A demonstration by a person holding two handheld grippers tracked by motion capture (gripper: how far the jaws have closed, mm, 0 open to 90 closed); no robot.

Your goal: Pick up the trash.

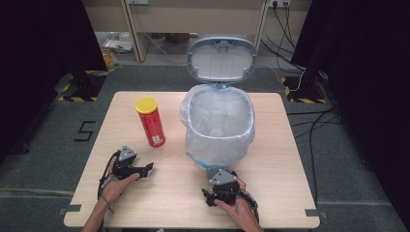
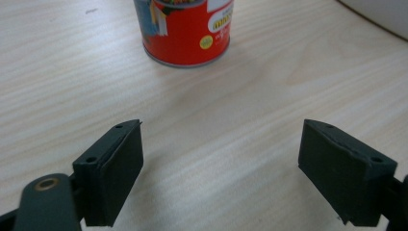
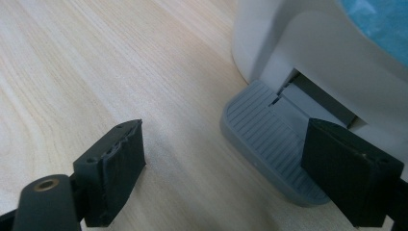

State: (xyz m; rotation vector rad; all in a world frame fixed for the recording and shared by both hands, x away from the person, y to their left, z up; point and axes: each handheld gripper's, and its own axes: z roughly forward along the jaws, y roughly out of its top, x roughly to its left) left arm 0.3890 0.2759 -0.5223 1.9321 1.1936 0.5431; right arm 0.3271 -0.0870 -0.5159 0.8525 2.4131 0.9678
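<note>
A red can point(image 1: 151, 123) with a yellow lid stands upright on the left half of the wooden table point(image 1: 280, 159). My left gripper point(image 1: 145, 170) rests on the table just short of it, open, holding nothing. In the left gripper view the can's base point(image 2: 187, 31) sits straight ahead, beyond the wide gap between the fingertips of that gripper point(image 2: 221, 163). A white pedal bin point(image 1: 220, 125) lined with a white bag stands mid-table, its grey lid point(image 1: 222, 58) tipped up. My right gripper point(image 1: 218, 180) lies at the bin's foot, open point(image 3: 223, 166); the grey ribbed pedal point(image 3: 269, 134) lies just ahead, partly behind its right finger point(image 3: 349, 166).
The bin's white wall point(image 3: 312, 48) rises close ahead of the right gripper, with blue bag edge point(image 3: 380, 24) above it. A corner of the bin point(image 2: 380, 14) also edges the left gripper view. Bare tabletop lies between both hands. Cables point(image 1: 309, 121) run over the floor on the right.
</note>
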